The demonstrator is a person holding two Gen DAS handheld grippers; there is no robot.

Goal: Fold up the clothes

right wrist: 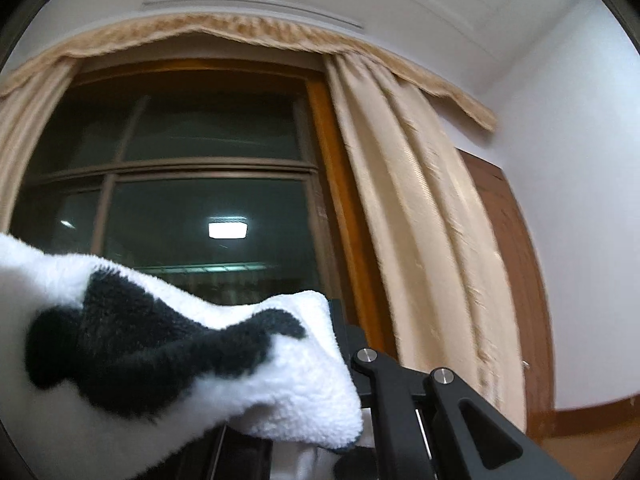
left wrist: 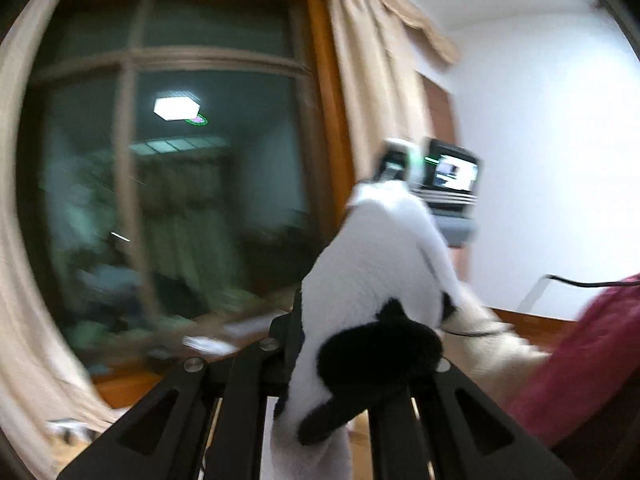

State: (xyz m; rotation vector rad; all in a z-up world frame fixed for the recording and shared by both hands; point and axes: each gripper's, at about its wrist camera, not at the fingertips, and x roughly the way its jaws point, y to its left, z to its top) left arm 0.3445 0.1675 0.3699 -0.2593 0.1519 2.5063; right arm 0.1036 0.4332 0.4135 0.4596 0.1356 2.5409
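Fleecy white cloth with black patches fills the lower middle of both views: one garment (left wrist: 372, 280), and it is up in the air between my two tongs. In the left wrist view my left tongs (left wrist: 320, 364) sit at the bottom centre, pressed together on one end of the garment, which bunches over them and hides the tips; from there its long axis runs up and to the right, narrowing toward my right tongs (left wrist: 390, 168), seen small in the right half of the frame, pinching the far end. In the right wrist view the same garment (right wrist: 172, 360) comes in from the left edge and drapes across the bottom over my right tongs (right wrist: 344, 360), which grip its edge; only the right-hand finger (right wrist: 340, 320) shows as a black bar beside the fleece. Behind it I count one dark window (right wrist: 192, 208) with a wooden frame, two beige curtains (right wrist: 420, 220), one on each side, and one ceiling lamp mirrored in the glass. A dark red sleeve (left wrist: 580, 352) shows at the lower right of the left view. I see no container in either view.
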